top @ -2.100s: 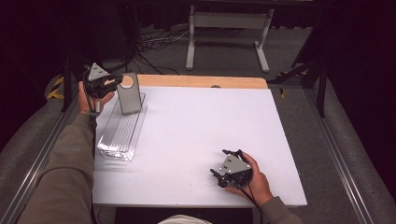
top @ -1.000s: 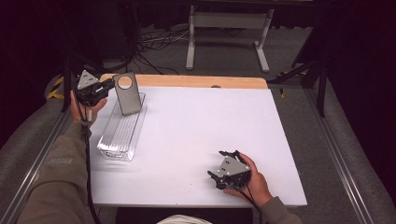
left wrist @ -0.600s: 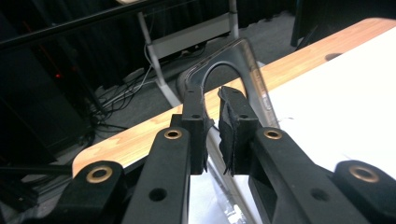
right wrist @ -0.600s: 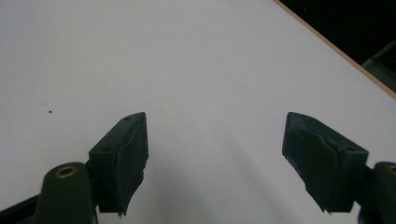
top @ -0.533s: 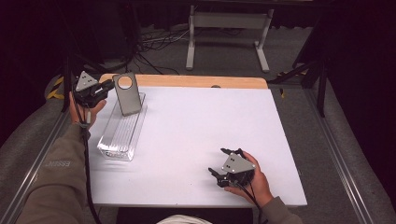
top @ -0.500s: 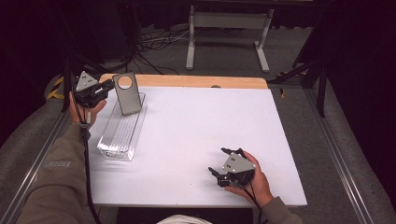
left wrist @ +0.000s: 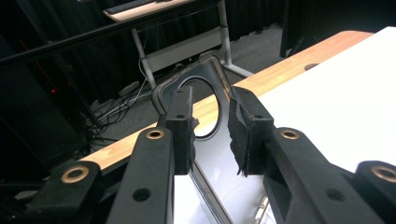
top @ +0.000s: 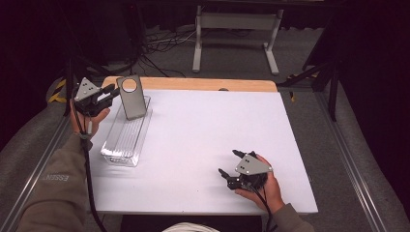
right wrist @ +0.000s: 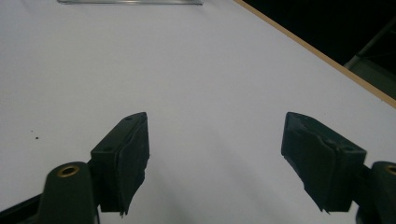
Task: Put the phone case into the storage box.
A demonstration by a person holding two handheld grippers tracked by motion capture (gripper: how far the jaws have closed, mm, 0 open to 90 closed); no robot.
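At the far left corner of the white bench, a flat grey metal plate with a round hole near its top stands tilted in the far end of a clear ribbed plastic tray, likely propped there so its upper edge can be pinched. The left tool sits just left of that plate with its 2 pads a narrow gap apart, the plate's top edge just beyond them and apparently not yet gripped. Well apart at the near right, the right tool rests wide open and empty over bare bench.
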